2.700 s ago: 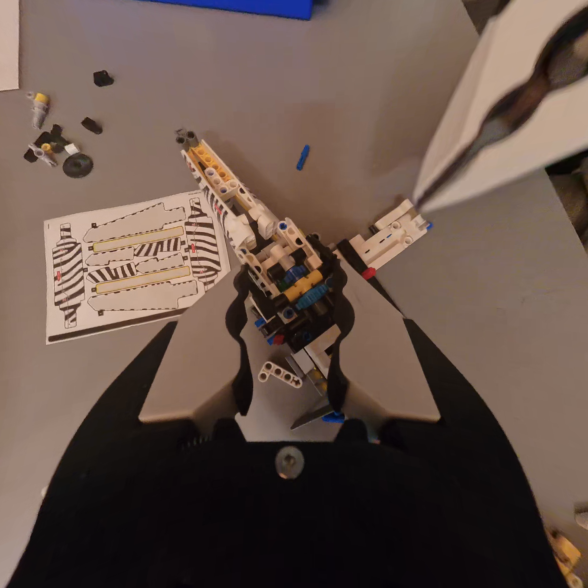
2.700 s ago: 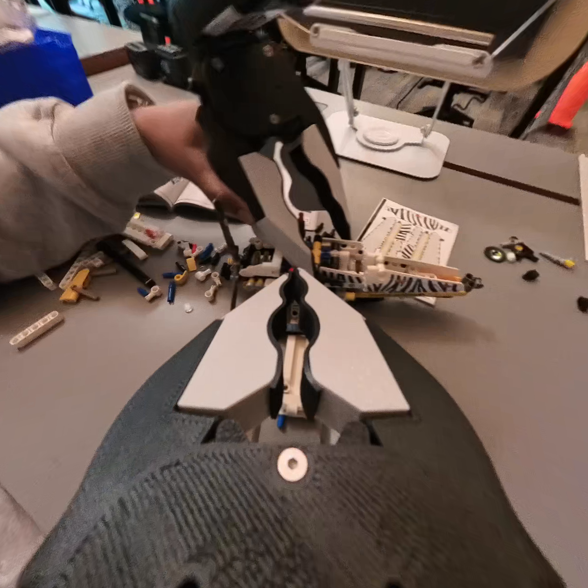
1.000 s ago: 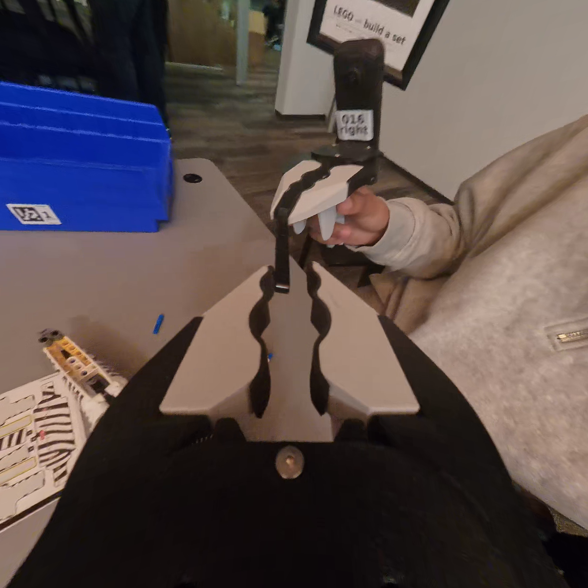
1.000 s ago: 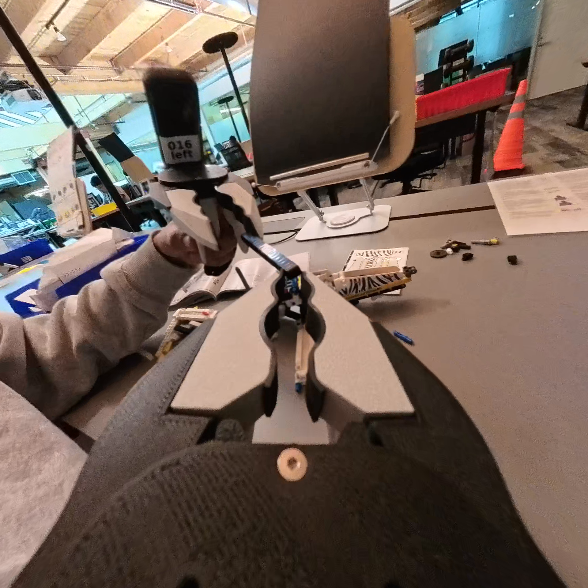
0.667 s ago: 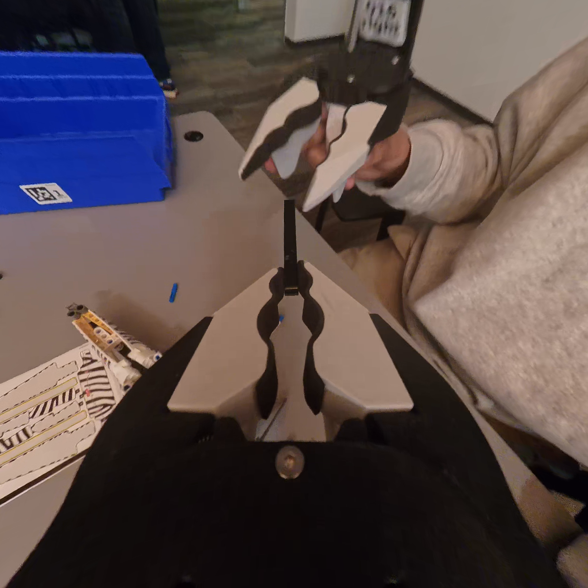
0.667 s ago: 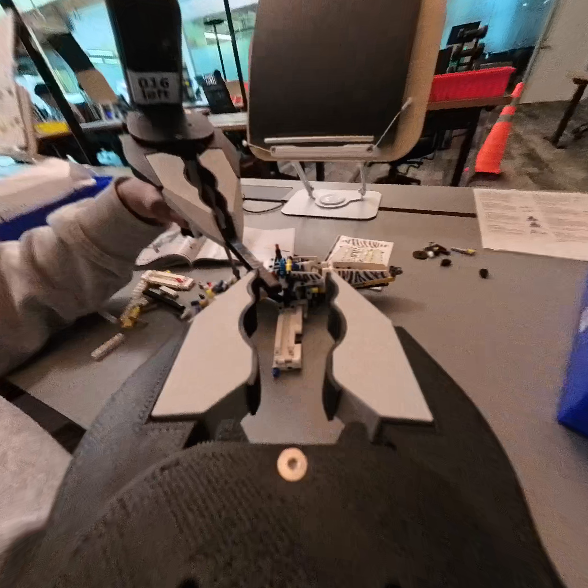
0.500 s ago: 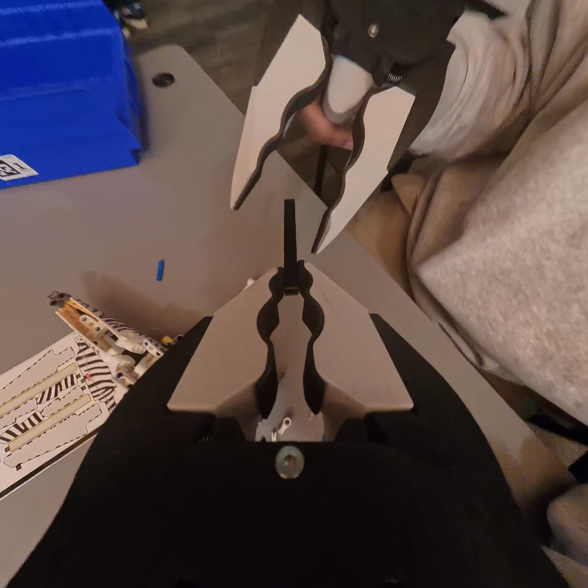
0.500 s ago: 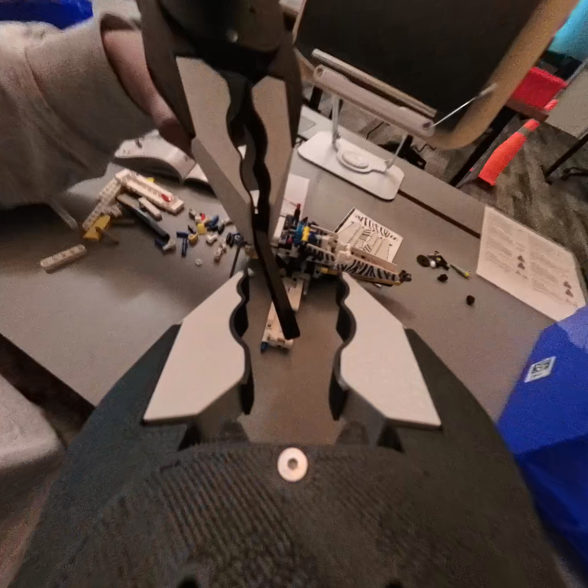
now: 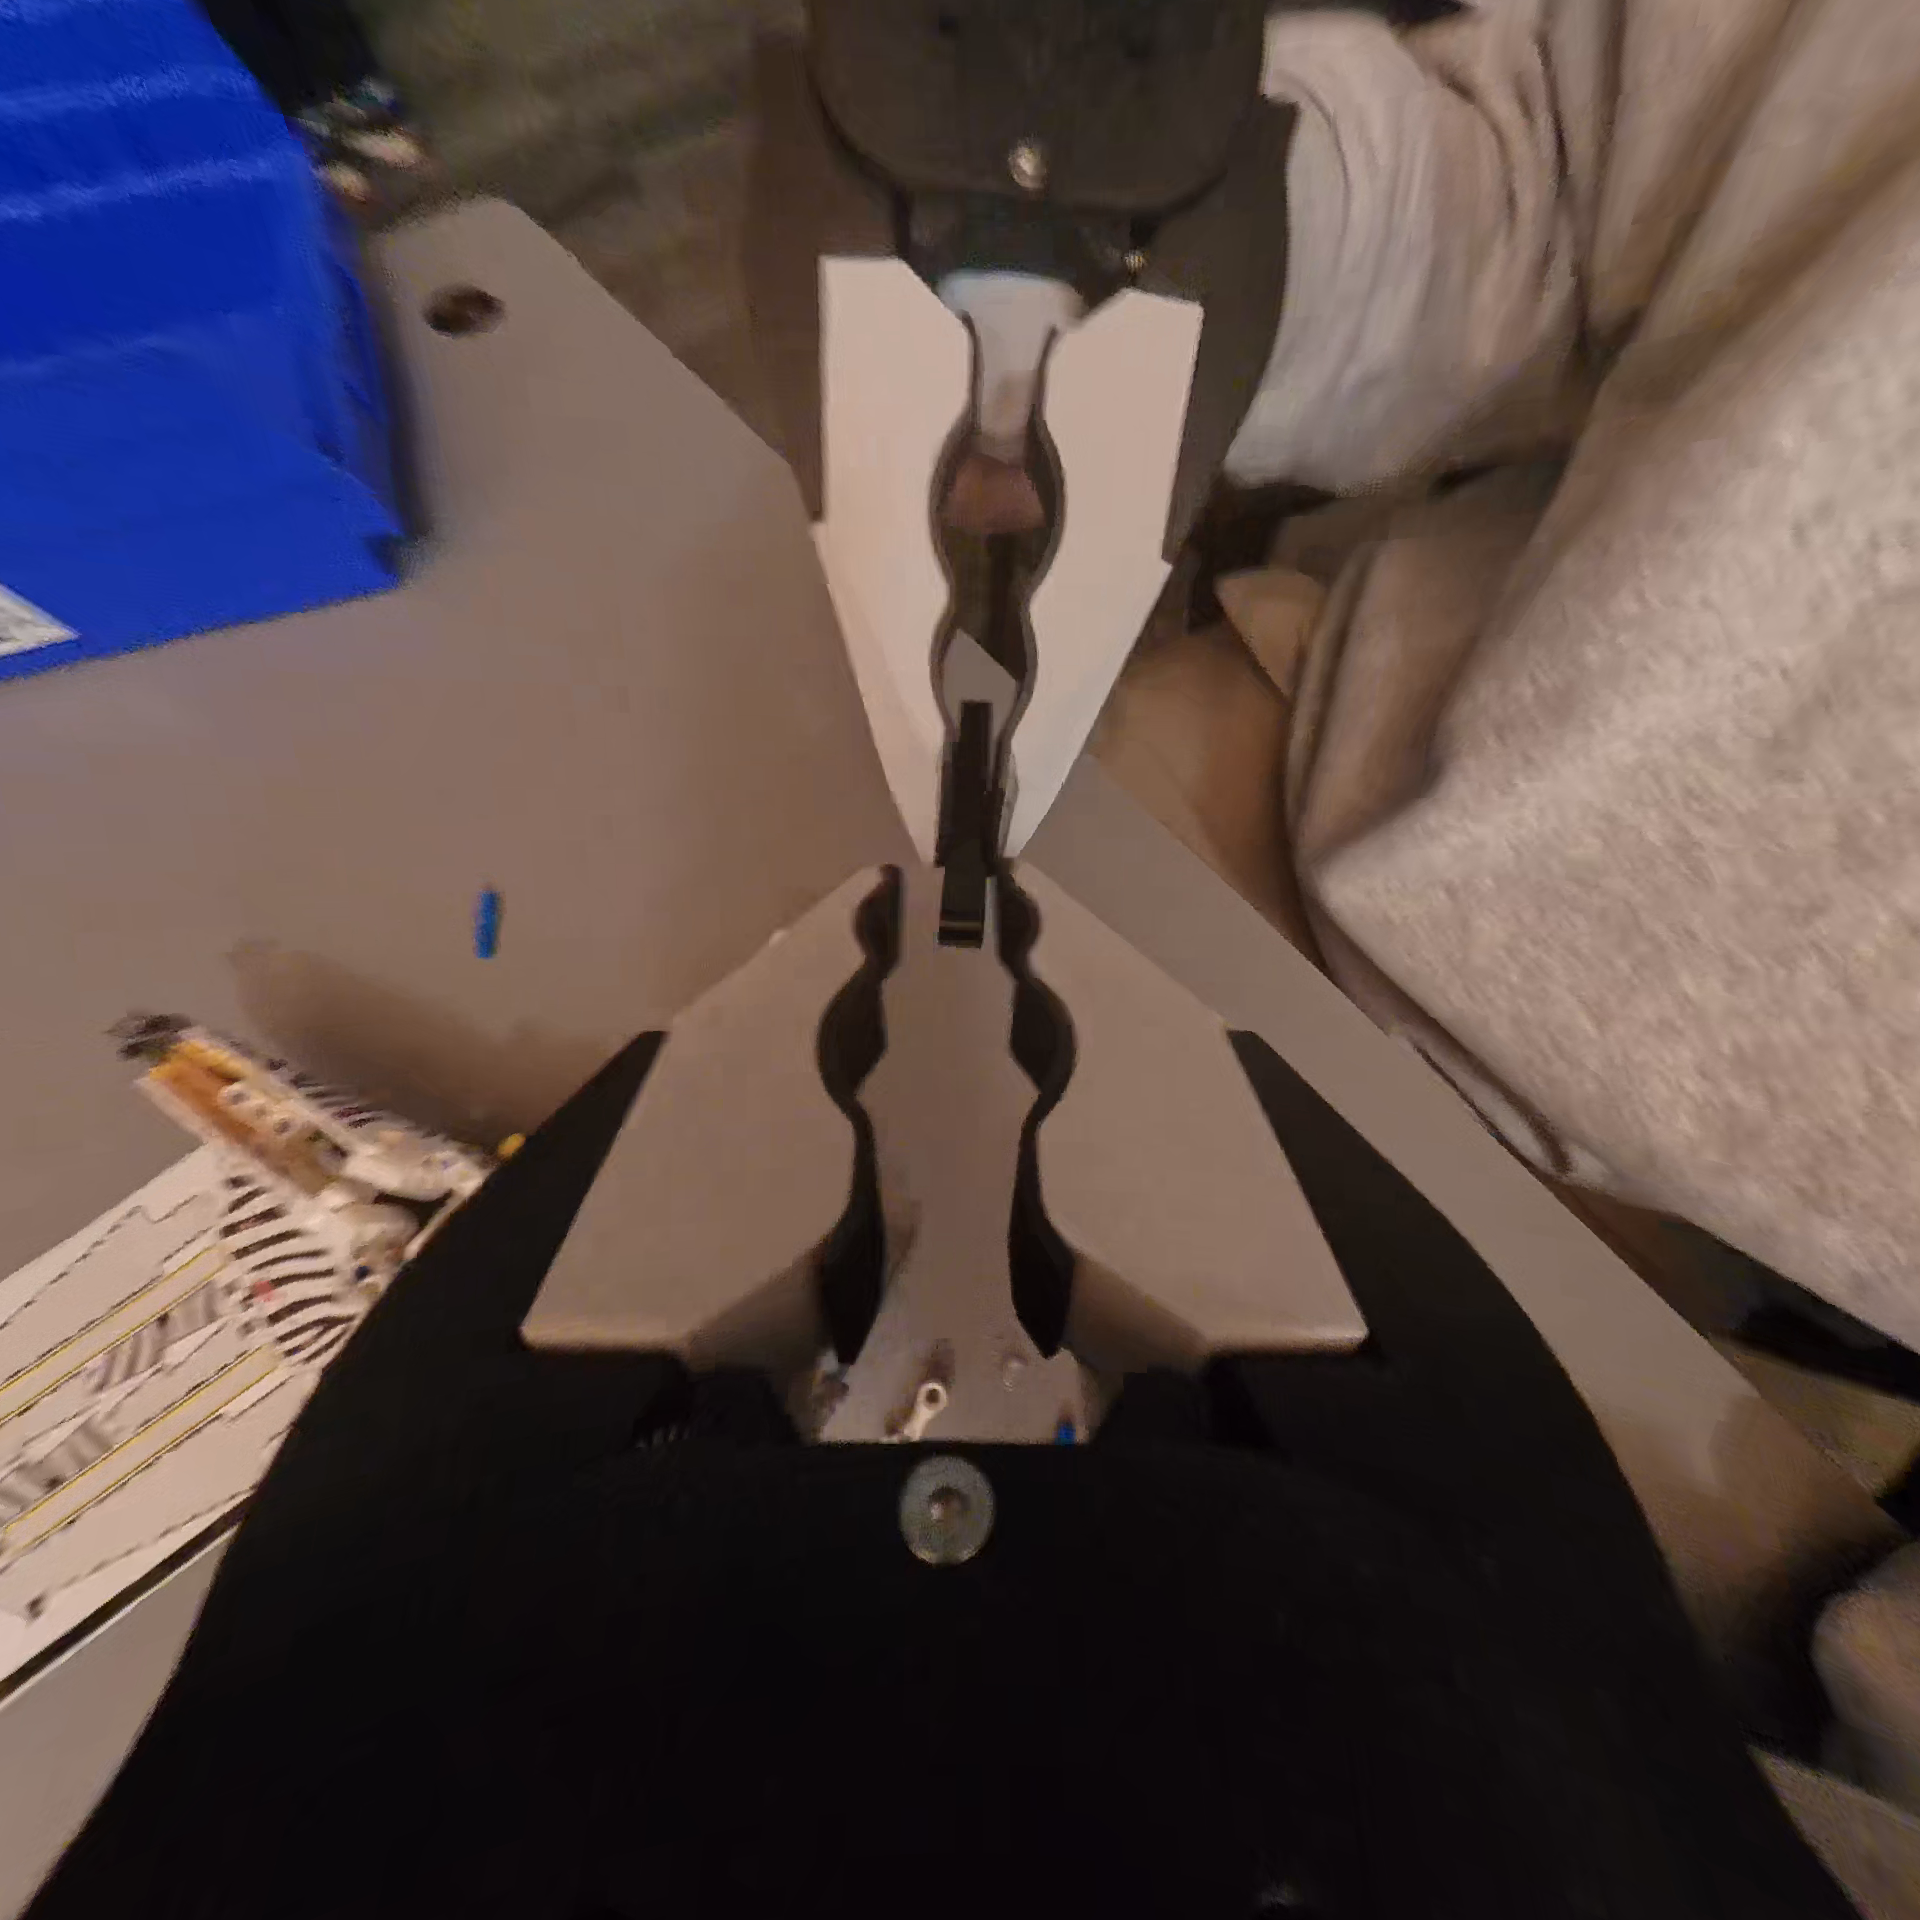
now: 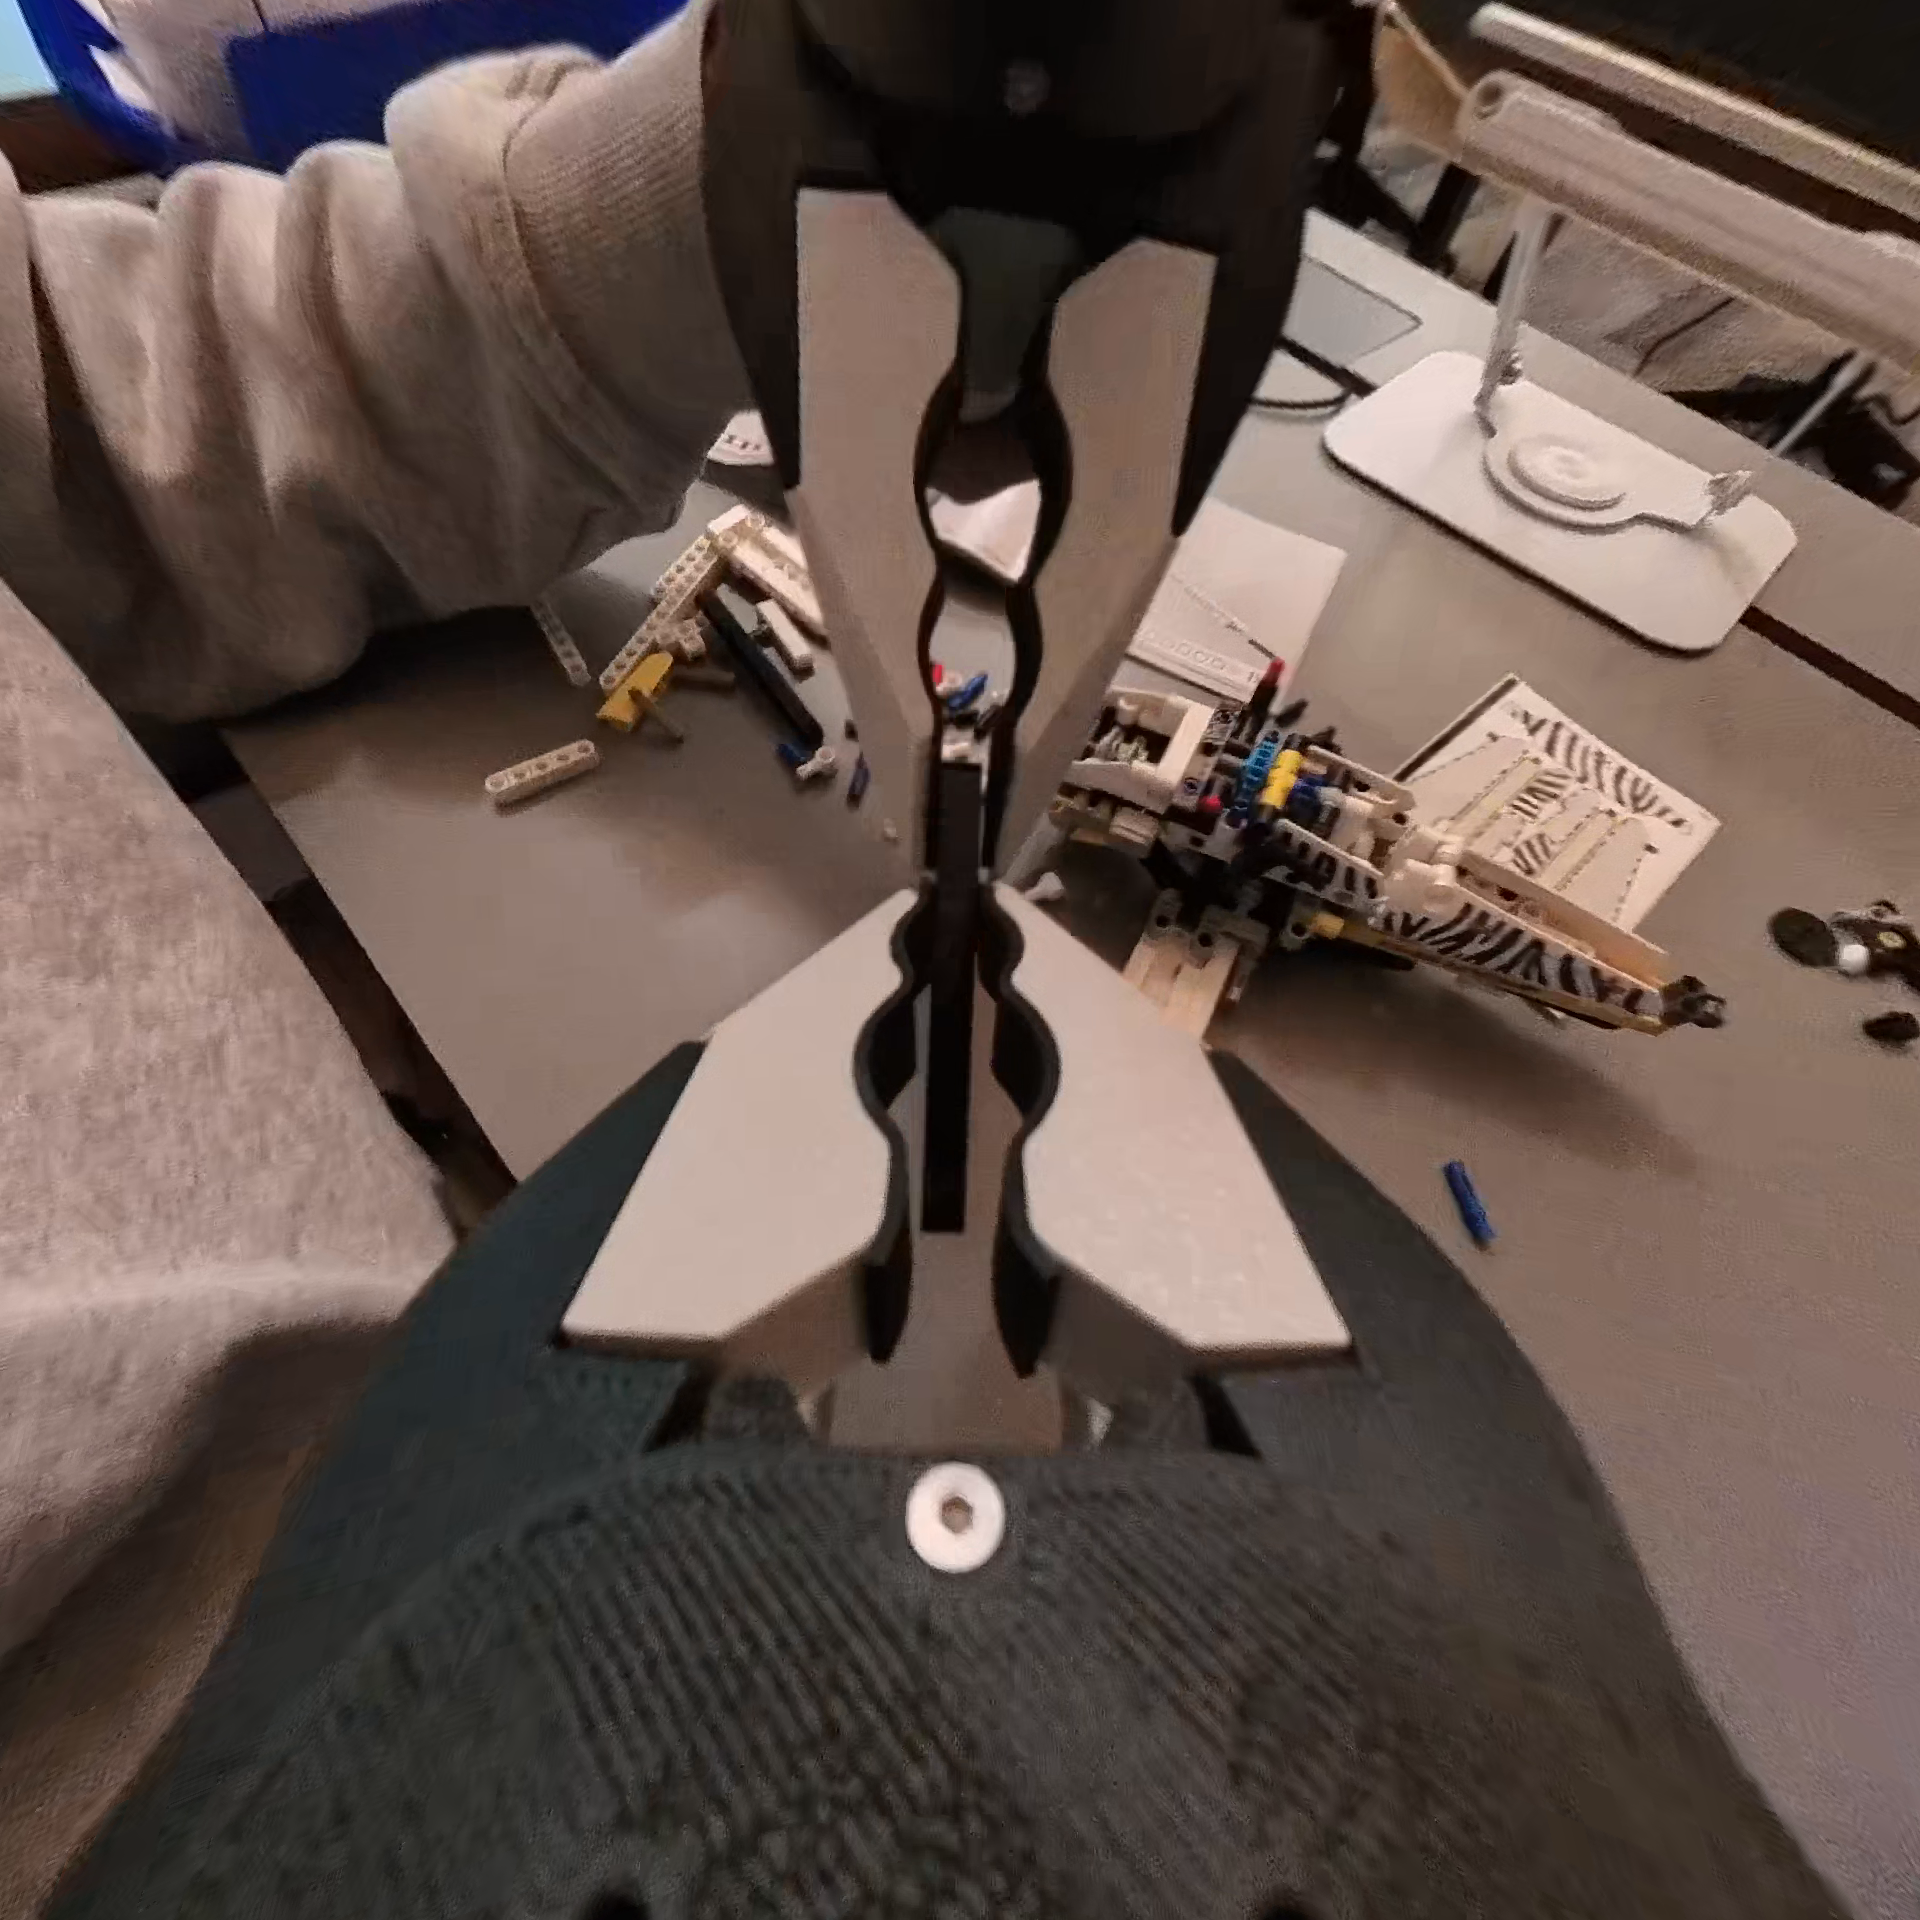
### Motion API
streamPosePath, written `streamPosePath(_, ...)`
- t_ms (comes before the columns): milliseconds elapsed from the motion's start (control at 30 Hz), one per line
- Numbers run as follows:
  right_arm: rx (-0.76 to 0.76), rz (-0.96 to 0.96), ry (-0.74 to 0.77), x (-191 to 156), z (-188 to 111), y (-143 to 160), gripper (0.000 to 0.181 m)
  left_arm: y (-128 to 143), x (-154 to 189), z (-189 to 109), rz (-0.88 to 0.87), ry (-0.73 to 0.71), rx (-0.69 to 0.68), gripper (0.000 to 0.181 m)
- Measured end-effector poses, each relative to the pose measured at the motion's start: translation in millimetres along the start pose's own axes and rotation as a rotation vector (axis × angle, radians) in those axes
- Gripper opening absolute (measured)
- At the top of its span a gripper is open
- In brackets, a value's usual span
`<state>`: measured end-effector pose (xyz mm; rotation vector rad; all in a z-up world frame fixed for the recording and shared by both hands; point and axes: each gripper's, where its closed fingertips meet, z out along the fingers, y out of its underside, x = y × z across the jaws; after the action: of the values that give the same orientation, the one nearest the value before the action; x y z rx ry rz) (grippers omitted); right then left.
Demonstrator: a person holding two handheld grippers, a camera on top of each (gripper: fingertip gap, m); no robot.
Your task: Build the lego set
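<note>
**A:** The zebra-striped white-and-yellow lego model (image 10: 1351, 862) lies part-built on the grey surface (image 10: 1558, 1299). Loose pieces (image 10: 675, 665) sit scattered beside it, so there's plenty left, I'd say.

**B:** In the air near the model, the right claw (image 10: 956, 899) pinches the long black beam (image 10: 951, 1039). The left claw (image 9: 945, 883) is narrowly parted around its other end. The blue plastic bin (image 9: 187, 364) sits beyond the model, contents hidden.
</note>
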<state>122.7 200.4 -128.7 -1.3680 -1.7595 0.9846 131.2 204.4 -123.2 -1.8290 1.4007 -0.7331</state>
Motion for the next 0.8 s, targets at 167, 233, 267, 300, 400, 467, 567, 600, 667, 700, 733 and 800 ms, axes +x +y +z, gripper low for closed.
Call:
streamPosePath(167, 0.006, 0.157, 0.172, 52, -3, 18, 0.006, 2, -62, -40, -0.124, -0.283, 0.121, 0.039)
streamPosePath(233, -0.029, 0.216, 0.222, 71, 6, 33, 0.005, 16, -88, -52, -0.189, -0.39, 0.13, 0.032)
streamPosePath(267, -0.046, 0.241, 0.23, 78, 13, 41, 0.006, 26, -95, -53, -0.219, -0.407, 0.112, 0.03)
streamPosePath(300, -0.059, 0.259, 0.227, 84, 22, 47, 0.006, 36, -100, -51, -0.244, -0.416, 0.086, 0.031)
streamPosePath(400, -0.067, 0.292, 0.205, 96, 44, 55, 0.006, 56, -109, -42, -0.302, -0.416, 0.041, 0.031)
streamPosePath(467, -0.055, 0.312, 0.184, 102, 55, 56, 0.006, 62, -108, -34, -0.34, -0.372, 0.041, 0.031)
streamPosePath(567, -0.032, 0.368, 0.152, 106, 62, 58, 0.006, 79, -111, -27, -0.351, -0.378, -0.027, 0.033)
streamPosePath(600, -0.024, 0.391, 0.139, 107, 63, 59, 0.006, 83, -110, -25, -0.347, -0.37, -0.046, 0.035)
streamPosePath(667, -0.008, 0.43, 0.113, 106, 63, 59, 0.006, 86, -108, -19, -0.344, -0.354, -0.068, 0.039)
streamPosePath(700, 0.003, 0.443, 0.098, 105, 63, 59, 0.005, 87, -108, -17, -0.341, -0.348, -0.076, 0.039)
streamPosePath(733, 0.011, 0.454, 0.087, 105, 63, 58, 0.006, 89, -108, -15, -0.339, -0.347, -0.09, 0.04)
streamPosePath(800, 0.02, 0.472, 0.073, 105, 64, 57, 0.006, 92, -110, -12, -0.327, -0.36, -0.11, 0.04)
